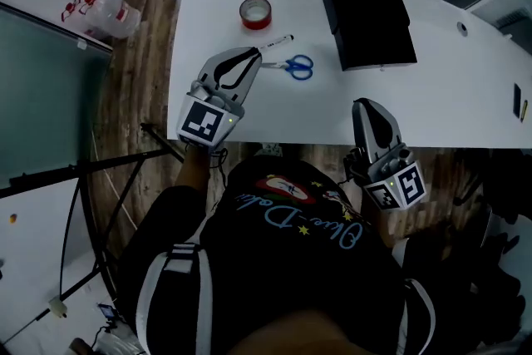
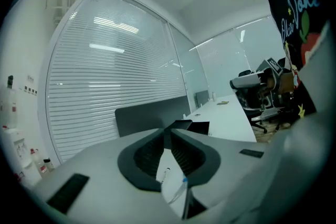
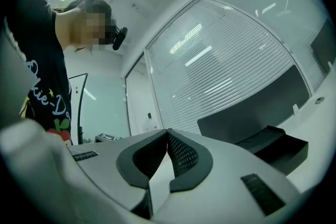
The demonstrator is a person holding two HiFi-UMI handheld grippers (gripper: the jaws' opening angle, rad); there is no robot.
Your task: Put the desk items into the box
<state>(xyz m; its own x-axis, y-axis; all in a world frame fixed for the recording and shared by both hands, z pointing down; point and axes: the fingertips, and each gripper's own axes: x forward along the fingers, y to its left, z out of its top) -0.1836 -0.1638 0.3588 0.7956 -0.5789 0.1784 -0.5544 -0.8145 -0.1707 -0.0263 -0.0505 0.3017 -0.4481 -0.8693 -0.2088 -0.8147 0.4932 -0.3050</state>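
Observation:
On the white desk (image 1: pixel 449 87) lie a red tape roll (image 1: pixel 255 12), a black-and-white marker (image 1: pixel 274 41) and blue-handled scissors (image 1: pixel 295 66). A black open box (image 1: pixel 368 23) stands to their right. My left gripper (image 1: pixel 256 54) hovers over the desk's near left part, its tips beside the marker and just left of the scissors. In the left gripper view its jaws (image 2: pixel 169 132) stand a narrow slit apart with nothing between them; the marker (image 2: pixel 167 173) shows below. My right gripper (image 1: pixel 363 106) is at the desk's front edge, jaws (image 3: pixel 168 132) touching, empty, with the box (image 3: pixel 278 144) ahead on its right.
Plastic bottles (image 1: pixel 100 8) stand on the wooden floor left of the desk. A black tripod stand (image 1: pixel 125 170) is by my left side. A small dark item (image 1: pixel 517 102) lies at the desk's far right. An office chair (image 2: pixel 257 81) stands beyond the desk.

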